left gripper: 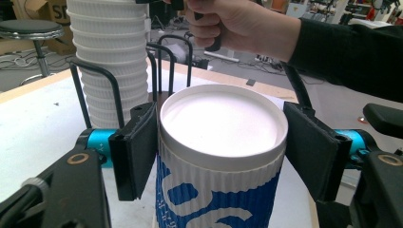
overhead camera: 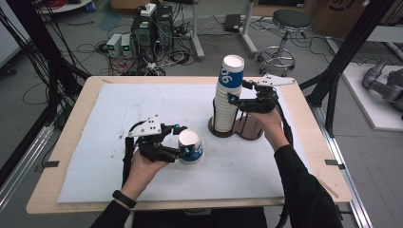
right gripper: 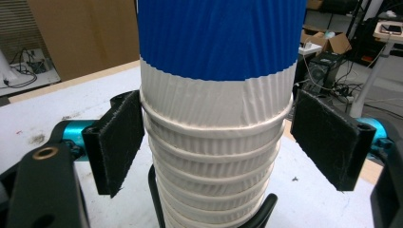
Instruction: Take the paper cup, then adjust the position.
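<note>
1. The left gripper (overhead camera: pixel 186 142) is clamped on a single paper cup (overhead camera: pixel 191 147), white with a blue print, which stands upside down on the white mat (overhead camera: pixel 119 142) near the middle of the table (overhead camera: pixel 62 142)
2. In the left gripper view the cup (left gripper: pixel 223 156) sits squarely between the two black pads (left gripper: pixel 138 152); each pad presses against the ribbed wall just under the cup's upturned base, one on either side
3. The right gripper (overhead camera: pixel 237 95) reaches in from the right toward a tall stack of cups (overhead camera: pixel 227 99), with its jaws on either side of the stack's upper part
4. In the right gripper view the stack (right gripper: pixel 216 118) stands between the pads (right gripper: pixel 116 142); the pad on the left of that view lies at or just against a cup rim, and the pad on the right stands clear of the paper, so the jaws are wide and grip nothing
5. The stack's topmost cup (overhead camera: pixel 231 71) is blue-printed and leans slightly to the right; the cups under it show as white ribbed walls nested one over another
6. The stack sits in a round holder (overhead camera: pixel 237 129) with a dark base and thin black wire uprights, seen behind the single cup in the left gripper view
7. The single cup stands well apart from the holder, to its left and nearer the person
</note>
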The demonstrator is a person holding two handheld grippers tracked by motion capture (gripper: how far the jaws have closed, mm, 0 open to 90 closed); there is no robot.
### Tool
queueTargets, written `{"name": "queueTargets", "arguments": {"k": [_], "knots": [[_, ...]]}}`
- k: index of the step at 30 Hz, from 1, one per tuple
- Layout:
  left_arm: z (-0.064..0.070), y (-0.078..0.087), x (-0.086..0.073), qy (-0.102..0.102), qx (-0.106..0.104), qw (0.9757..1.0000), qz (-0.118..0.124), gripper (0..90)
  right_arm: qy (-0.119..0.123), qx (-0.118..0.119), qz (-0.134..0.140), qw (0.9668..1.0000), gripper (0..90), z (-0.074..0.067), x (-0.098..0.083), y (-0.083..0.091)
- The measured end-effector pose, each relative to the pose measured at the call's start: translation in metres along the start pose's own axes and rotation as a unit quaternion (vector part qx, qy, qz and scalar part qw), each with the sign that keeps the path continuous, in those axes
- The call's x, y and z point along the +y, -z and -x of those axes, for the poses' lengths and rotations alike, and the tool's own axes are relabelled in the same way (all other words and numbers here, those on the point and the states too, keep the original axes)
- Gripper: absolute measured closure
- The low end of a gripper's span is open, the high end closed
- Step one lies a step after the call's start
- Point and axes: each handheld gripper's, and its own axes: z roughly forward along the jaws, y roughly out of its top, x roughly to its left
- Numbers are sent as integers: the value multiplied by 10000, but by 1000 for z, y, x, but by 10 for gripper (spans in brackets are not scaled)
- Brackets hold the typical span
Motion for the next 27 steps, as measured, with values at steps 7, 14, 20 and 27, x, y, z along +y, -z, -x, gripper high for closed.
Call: {"name": "queueTargets", "arguments": {"k": [7, 14, 20, 27], "knots": [[0, -3, 3, 10, -72, 10000, 62, 301, -33, -26, -2, 10000, 190, -2, 0, 2], [-2, -1, 2, 23, -46, 10000, 52, 301, -30, -42, 43, 10000, 190, 0, -1, 8], [-5, 3, -1, 90, -20, 10000, 34, 301, -72, -27, 66, 9999, 190, 1, -3, 14], [-7, 7, -3, 108, 40, 9999, 52, 300, -30, 10, 96, 9999, 189, 0, -4, 25]]}}
